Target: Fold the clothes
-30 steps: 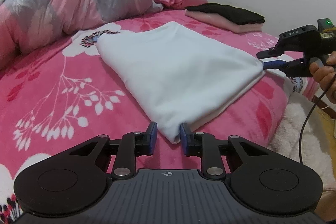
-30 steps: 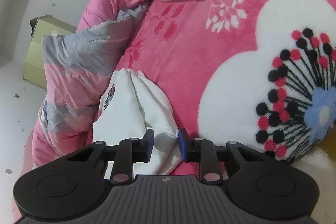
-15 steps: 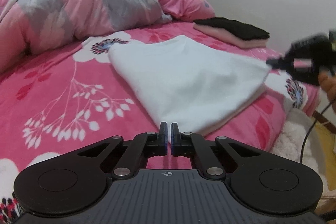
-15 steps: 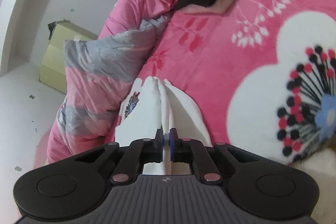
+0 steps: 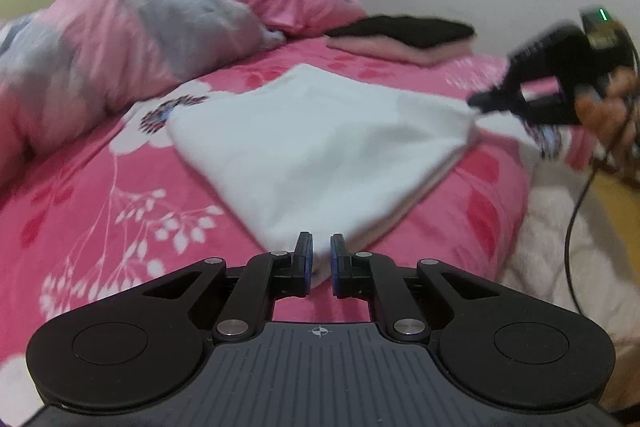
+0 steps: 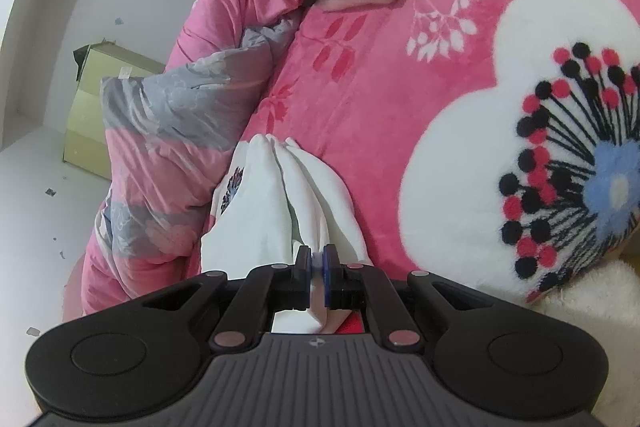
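With both tongs, left (image 5: pixel 319 259) and right (image 6: pixel 319 269), clamped on corners of the folded white garment (image 5: pixel 320 143), uneven lifting risked spilling its layers.

The garment (image 5: pixel 320 147) is plain white. The bed cover (image 6: pixel 400 99) is pink with white flowers; the quilt (image 5: pixel 120 59) is pink and grey.

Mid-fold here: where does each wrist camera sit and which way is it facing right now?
Left wrist: on the left gripper, low at the bed's near edge, facing across the folded white garment; the right gripper and the person's hand show.
Right wrist: on the right gripper, rolled sideways, facing along the garment towards the pink-and-grey quilt.
Shared: garment, quilt, black-on-pink folded stack, pink floral blanket.
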Demonstrator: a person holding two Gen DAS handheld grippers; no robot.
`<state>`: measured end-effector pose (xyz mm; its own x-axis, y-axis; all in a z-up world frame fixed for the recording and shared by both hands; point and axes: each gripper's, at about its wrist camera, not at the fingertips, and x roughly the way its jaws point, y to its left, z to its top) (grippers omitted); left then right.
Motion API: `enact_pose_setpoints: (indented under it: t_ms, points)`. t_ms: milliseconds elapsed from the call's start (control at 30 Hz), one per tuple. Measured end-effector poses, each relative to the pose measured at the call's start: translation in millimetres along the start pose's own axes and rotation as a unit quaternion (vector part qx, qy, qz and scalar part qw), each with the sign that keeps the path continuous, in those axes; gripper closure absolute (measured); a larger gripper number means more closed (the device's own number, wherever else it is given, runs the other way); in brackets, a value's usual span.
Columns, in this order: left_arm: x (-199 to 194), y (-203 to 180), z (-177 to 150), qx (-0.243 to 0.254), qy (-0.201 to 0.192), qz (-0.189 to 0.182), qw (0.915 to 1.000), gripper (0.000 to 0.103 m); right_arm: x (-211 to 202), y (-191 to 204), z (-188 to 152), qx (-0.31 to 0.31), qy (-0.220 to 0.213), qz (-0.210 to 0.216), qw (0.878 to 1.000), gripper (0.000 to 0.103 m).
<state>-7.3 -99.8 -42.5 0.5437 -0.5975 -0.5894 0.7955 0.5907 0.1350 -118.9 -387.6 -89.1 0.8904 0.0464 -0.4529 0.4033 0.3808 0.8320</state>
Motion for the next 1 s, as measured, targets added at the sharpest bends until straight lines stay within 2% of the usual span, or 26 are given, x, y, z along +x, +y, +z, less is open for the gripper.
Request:
enact_pose_setpoints:
  t_ms: [200, 300, 500, 567, 667, 867, 1000]
  points:
    - [9, -5, 1, 0.034, 0.026, 0.016, 0.9990, 0.092, 2, -3, 3, 0.002, 0.005, 0.018, 1.000, 0.097]
    - [15, -8, 2, 0.049, 0.039, 0.016, 0.9979, 0.087, 3, -5, 4, 0.003, 0.008, 0.023, 1.000, 0.097]
    - [17, -12, 3, 0.068, 0.042, 0.017, 0.9967, 0.082, 4, -7, 6, 0.001, 0.011, 0.027, 1.000, 0.097]
    - [17, -9, 4, 0.060, 0.039, 0.015, 0.9974, 0.093, 6, -6, 6, -0.001, 0.012, 0.026, 1.000, 0.097]
    - [13, 2, 7, 0.021, 0.027, -0.002, 0.9994, 0.100, 7, -3, 7, -0.009, 0.012, 0.022, 1.000, 0.098]
    - [7, 8, 3, 0.010, 0.023, -0.011, 0.9996, 0.101, -8, 7, 7, -0.015, 0.005, 0.042, 0.999, 0.098]
    - [3, 12, 1, 0.003, 0.021, -0.017, 0.9996, 0.101, -2, -5, 1, -0.012, 0.015, 0.012, 1.000, 0.098]
